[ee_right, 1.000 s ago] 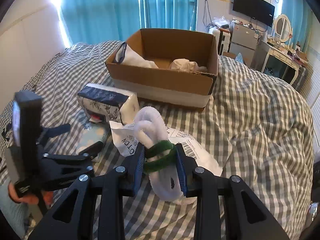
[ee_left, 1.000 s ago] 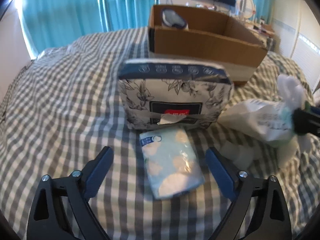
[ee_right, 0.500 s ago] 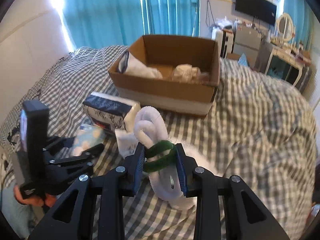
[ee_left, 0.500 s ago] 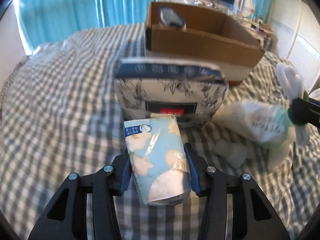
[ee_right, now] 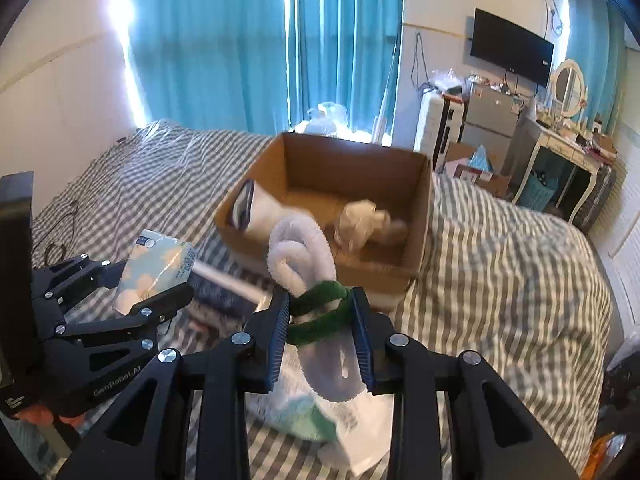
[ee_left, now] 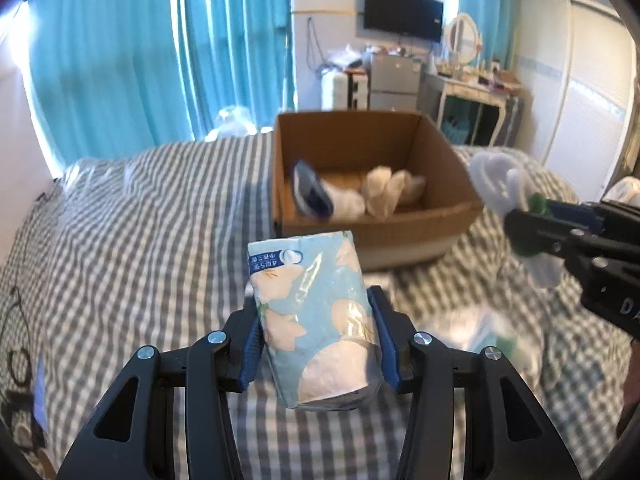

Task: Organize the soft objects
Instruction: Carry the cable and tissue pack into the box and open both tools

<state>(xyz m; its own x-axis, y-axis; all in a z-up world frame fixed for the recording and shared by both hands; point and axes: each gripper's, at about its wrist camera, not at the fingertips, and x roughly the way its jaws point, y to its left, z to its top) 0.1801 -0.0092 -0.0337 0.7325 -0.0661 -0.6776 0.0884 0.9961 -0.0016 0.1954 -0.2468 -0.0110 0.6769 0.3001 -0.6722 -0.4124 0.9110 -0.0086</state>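
Above the bed — my left fingers pinch a tissue pack, my right fingers a fuzzy white-and-green loop.

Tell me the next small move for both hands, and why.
Probably carry both forward over the box and release. The left tongs grip the tissue pack, the right tongs grip the fuzzy toy, and the box sits open just ahead.

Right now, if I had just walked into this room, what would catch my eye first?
Probably the two black grippers held above the checked bed. The left gripper clamps a pale blue tissue pack, and the right gripper pinches a fuzzy white and green bundle. Behind them, an open cardboard box sits on the bed with a few soft things already inside, before bright teal curtains.
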